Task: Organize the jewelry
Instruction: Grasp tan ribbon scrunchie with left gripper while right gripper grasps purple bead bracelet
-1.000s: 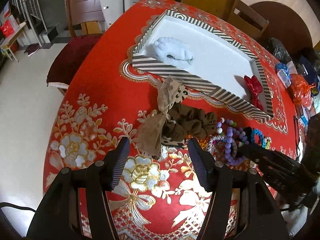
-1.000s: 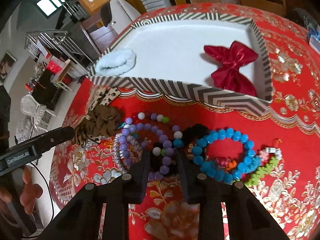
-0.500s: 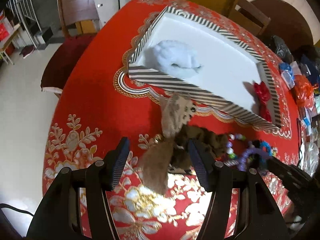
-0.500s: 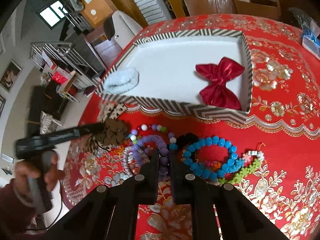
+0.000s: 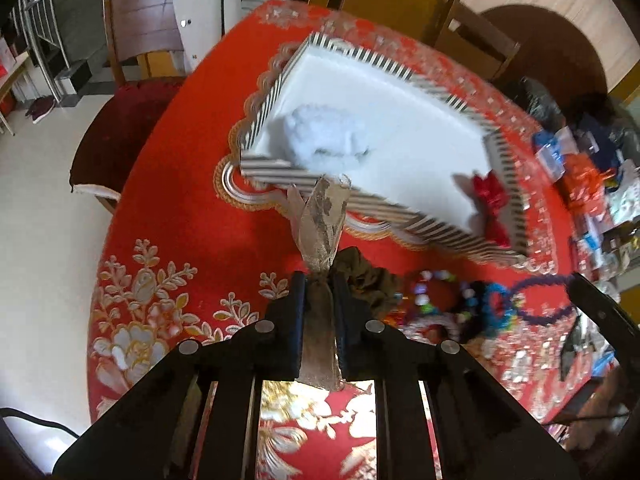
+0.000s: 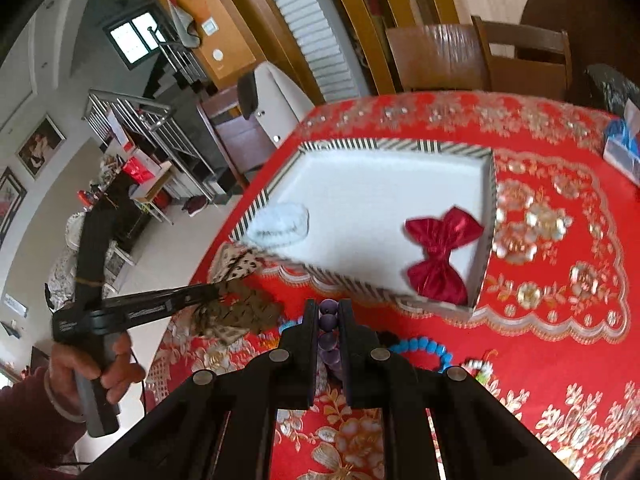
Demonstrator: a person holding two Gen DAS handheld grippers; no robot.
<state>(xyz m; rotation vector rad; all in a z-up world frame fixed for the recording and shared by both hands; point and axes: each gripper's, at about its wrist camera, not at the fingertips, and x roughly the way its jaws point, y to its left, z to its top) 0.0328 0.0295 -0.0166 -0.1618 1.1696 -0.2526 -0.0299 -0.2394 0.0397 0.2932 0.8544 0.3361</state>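
My left gripper (image 5: 320,280) is shut on a sheer brown leopard-print ribbon bow (image 5: 322,216) and holds it above the red tablecloth, near the front wall of the striped tray (image 5: 400,204). It also shows in the right wrist view (image 6: 212,292). My right gripper (image 6: 328,308) is shut on a purple bead bracelet (image 6: 329,324), which also shows in the left wrist view (image 5: 536,300). In the tray (image 6: 360,284) lie a white fluffy scrunchie (image 6: 280,224) and a red bow (image 6: 440,252).
A brown scrunchie (image 5: 368,280), a blue bead bracelet (image 6: 420,348) and several other bracelets (image 5: 440,312) lie on the cloth before the tray. Wooden chairs (image 6: 480,56) stand behind the table. Small packets (image 5: 592,168) crowd the right edge.
My left gripper has shut on the leopard bow and lifted it toward the tray. My right gripper has closed tighter on the purple bracelet and raised it off the table.
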